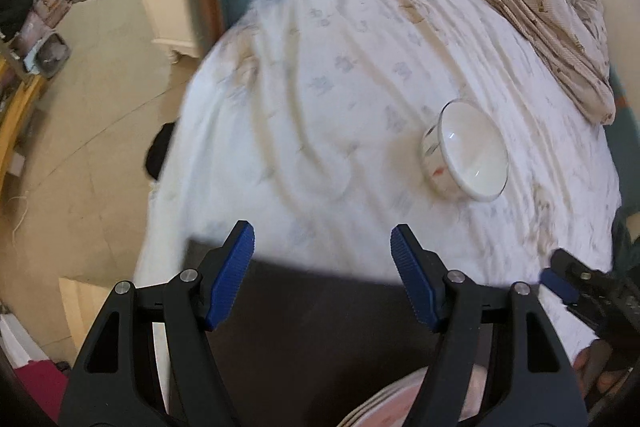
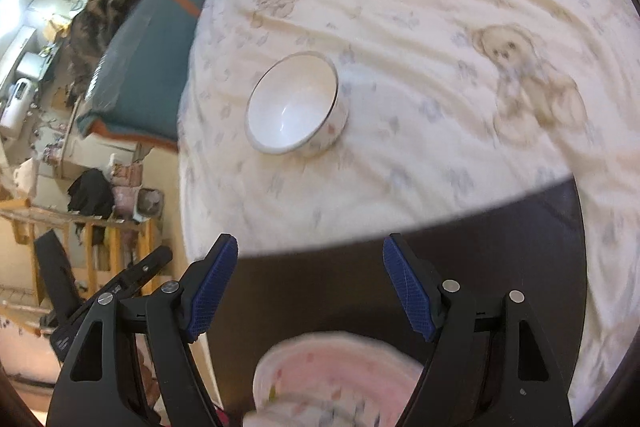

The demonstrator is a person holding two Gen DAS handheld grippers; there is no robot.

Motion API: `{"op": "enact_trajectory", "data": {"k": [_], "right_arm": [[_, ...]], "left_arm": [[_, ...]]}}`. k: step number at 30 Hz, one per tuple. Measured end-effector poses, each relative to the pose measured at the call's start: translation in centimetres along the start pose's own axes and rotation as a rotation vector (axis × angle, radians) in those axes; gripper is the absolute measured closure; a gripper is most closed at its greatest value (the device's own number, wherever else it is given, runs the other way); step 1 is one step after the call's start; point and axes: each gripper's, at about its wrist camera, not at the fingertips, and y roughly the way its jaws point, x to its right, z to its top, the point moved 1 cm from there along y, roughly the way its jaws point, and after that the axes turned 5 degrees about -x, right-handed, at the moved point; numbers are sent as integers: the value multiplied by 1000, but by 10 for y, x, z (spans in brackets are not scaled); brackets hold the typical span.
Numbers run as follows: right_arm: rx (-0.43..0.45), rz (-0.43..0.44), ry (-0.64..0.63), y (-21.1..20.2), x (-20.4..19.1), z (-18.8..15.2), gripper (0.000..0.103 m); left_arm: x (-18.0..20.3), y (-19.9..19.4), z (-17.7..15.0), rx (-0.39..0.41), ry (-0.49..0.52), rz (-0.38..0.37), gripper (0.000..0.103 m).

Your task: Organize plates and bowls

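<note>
While both our grippers, left gripper and right gripper, hang wide and empty, we approach the lone bowl on the bed; blurred plates, probably stacked, wait on the dark table.

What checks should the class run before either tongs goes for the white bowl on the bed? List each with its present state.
1. Left tongs open and empty: ok.
2. Right tongs open and empty: ok.
3. White bowl upright on the bedsheet, nothing inside: ok.
4. Space around the bowl free of other dishes: ok.
5. Stack of plates on the dark tray sits steady enough to receive the bowl: cannot tell, it is blurred and partly cut off.
6. Bowl firmly seated on the soft, wrinkled sheet: cannot tell.
</note>
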Motion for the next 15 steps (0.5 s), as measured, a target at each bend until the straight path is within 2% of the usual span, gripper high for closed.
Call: {"op": "enact_trajectory", "data": {"k": [3,6,9,12,15], "right_arm": [[-11,-27,28,18,6,30,25],[-17,-34,79,38,16,64,26],[-42,-51,106,57,21,83,32],[-65,-43,98,72,19,93,38],[-70,-53,79,76,17,100,38]], "left_arm": [[27,20,23,-39,19,-44,36],[57,37,38,-96,68,-52,36],[78,47,55,-129,80,-58,36],[95,63,68,-152,111,0,36],[100,80,74,-184,121,14,44]]}}
